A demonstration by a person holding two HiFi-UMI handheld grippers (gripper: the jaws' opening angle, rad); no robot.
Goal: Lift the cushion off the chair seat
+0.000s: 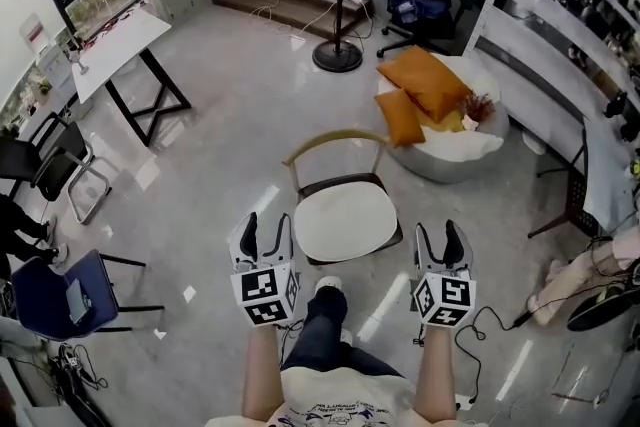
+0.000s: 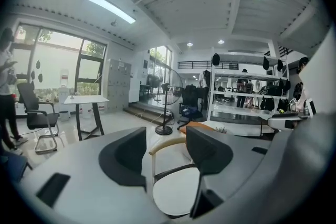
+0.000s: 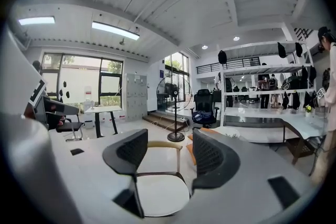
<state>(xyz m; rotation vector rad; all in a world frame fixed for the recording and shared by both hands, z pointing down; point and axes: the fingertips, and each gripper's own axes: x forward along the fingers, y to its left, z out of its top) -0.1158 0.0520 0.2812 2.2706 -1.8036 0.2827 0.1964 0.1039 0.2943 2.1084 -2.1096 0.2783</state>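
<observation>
Far left: windows, a white table [image 1: 118, 43] on black crossed legs, two black chairs [image 1: 55, 170] by the wall, and a blue chair [image 1: 48, 293] nearer the person.

Left gripper [image 1: 267, 225]: held low and pointing ahead, at the front-left corner of the wooden chair [image 1: 330, 143]. Its fingers [image 2: 126, 157] stand well apart with nothing between them. In the left gripper view the gap frames only the chair's curved back and part of the seat further off. The tips are near the seat edge, and no contact shows.

Centre: the cushion [image 1: 345, 223], white and rounded, lies flat on the chair seat and covers nearly all of it, with the dark seat rim showing at the front and right. It sits between the two grippers, and neither touches it. Below it are the person's dark trouser leg [image 1: 320, 330] and a white shoe [image 1: 328, 285] on the pale glossy floor [image 1: 220, 115]. Behind the chair stands a pedestal fan [image 1: 338, 0] on a round base.

Right of centre: three orange pillows [image 1: 425, 87] are piled on a white beanbag [image 1: 470, 147].

Right gripper [image 1: 438, 233]: level with the left one, just off the seat's front-right corner. Its fingers [image 3: 212, 157] are spread and empty. The right gripper view shows the chair and cushion through the gap, beyond the tips.

Far right: long white shelving [image 1: 545, 25] and cables on the floor.
</observation>
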